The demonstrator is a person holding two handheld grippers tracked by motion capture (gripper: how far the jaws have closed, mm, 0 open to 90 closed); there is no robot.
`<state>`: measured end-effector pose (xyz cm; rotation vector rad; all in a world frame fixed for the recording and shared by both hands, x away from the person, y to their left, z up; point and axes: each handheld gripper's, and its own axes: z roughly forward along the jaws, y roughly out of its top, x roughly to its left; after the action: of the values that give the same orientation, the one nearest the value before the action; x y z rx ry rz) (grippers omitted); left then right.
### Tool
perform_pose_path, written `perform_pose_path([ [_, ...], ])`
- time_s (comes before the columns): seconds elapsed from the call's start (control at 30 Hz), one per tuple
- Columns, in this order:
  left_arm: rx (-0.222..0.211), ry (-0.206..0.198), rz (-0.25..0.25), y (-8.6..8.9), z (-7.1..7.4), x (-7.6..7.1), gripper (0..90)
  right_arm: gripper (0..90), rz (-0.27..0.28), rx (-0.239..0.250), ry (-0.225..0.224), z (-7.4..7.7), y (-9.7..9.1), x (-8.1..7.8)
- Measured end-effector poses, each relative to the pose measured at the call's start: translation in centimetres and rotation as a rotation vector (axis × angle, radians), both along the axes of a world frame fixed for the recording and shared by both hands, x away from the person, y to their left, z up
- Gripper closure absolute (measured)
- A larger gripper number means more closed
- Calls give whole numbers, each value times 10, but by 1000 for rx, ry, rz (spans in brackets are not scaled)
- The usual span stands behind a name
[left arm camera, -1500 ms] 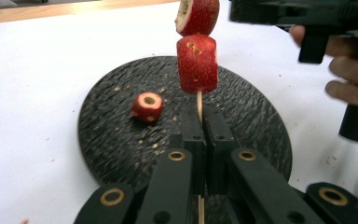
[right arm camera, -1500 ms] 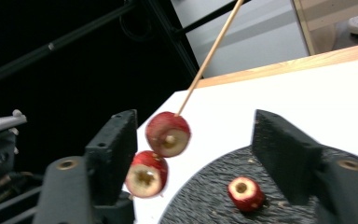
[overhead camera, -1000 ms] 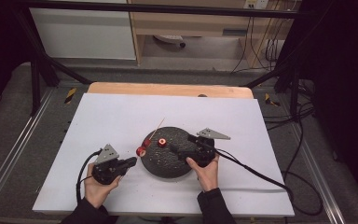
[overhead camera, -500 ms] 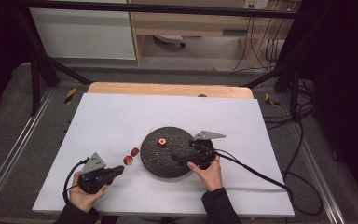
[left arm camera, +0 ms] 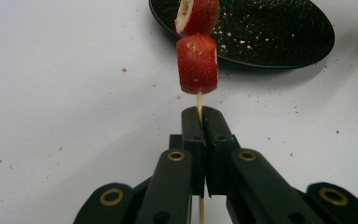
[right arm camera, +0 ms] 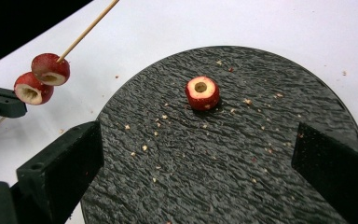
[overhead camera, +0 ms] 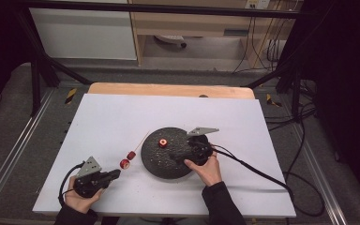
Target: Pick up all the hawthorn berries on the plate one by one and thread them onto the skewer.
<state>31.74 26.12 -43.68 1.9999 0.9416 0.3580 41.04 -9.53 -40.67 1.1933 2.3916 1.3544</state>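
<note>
- My left gripper: jaws pressed together on a thin wooden skewer, which runs up between the pads and out past their tips; a short tail of the stick shows below the pads.
- Skewer load, just beyond my left jaw tips: two red fruit rounds, hollow-cored with pale insides. The nearer round sits a little way up the stick from the pads, not touching them; the farther round sits right behind it, tilted, its cut face turned aside.
- Same skewer seen from above: its bare pointed end reaches on past the two rounds, away from my left jaws; the rounds are just beside the plate's edge, over the white surface.
- My right gripper: jaws standing wide apart, nothing between the pads, held low over the near part of the plate.
- Ahead of my right jaws, well past the tips: a single red fruit round, cored, lying hole-up on the plate.
- Under and around my right jaws: a round black plate with a rough, rippled face and pale crumbs scattered over it.
- Beneath everything: a white tabletop, with crumbs near the plate.
</note>
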Motion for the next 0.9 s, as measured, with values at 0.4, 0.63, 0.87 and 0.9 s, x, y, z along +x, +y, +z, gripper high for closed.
perform_pose_path([
  [0.4, -5, -2, 11, 3, 0, 1, 879, 36, 25, -99, 37, 12, 23, 24],
  [0.63, 6, -3, 7, 2, 0, 1, 879, 50, 41, -159, 70, 13, 37, 39],
  [0.87, 6, -1, 10, 2, 0, 1, 879, 94, 54, -206, 97, 15, 48, 53],
  [0.9, 4, -1, 11, 2, 0, 1, 879, 99, 55, -210, 98, 15, 49, 55],
])
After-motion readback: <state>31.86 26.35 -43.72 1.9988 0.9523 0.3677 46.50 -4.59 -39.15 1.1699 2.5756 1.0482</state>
